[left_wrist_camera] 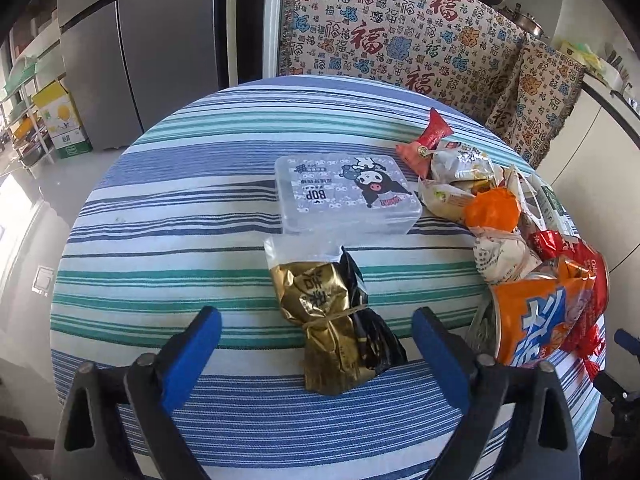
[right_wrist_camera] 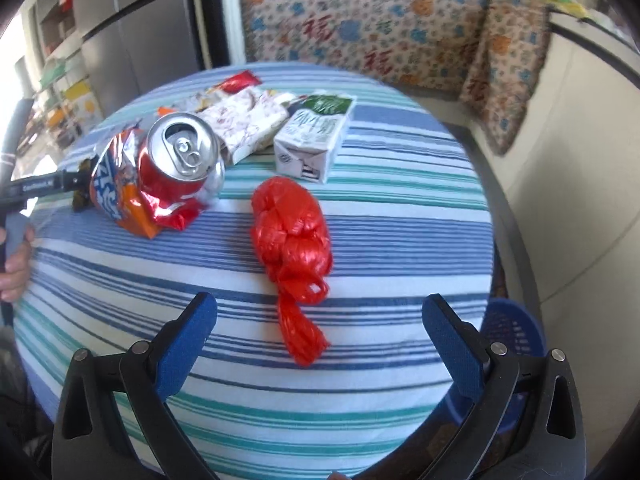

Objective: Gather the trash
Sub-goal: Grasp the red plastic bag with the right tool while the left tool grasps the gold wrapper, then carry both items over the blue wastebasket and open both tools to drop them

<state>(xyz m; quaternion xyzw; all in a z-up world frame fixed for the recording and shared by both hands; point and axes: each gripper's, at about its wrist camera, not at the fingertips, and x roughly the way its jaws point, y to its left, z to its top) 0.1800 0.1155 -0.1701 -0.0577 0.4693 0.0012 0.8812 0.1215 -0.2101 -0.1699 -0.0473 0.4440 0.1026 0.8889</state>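
In the left wrist view my left gripper (left_wrist_camera: 316, 328) is open, its blue pads either side of a gold and black wrapper (left_wrist_camera: 328, 320) lying on the striped tablecloth (left_wrist_camera: 180, 240). A heap of snack wrappers (left_wrist_camera: 480, 192) and an orange chip bag (left_wrist_camera: 536, 320) lie to the right. In the right wrist view my right gripper (right_wrist_camera: 320, 320) is open above a knotted red plastic bag (right_wrist_camera: 292, 236). Beyond it lie a crushed red can (right_wrist_camera: 180, 160), the orange chip bag (right_wrist_camera: 116, 196), a milk carton (right_wrist_camera: 312, 140) and wrappers (right_wrist_camera: 244, 120).
A clear plastic box with a cartoon lid (left_wrist_camera: 344, 192) sits mid-table. A blue basket (right_wrist_camera: 512, 332) stands on the floor right of the table. A patterned sofa cover (left_wrist_camera: 400, 28) is behind the table, a grey fridge (left_wrist_camera: 160, 40) to the left.
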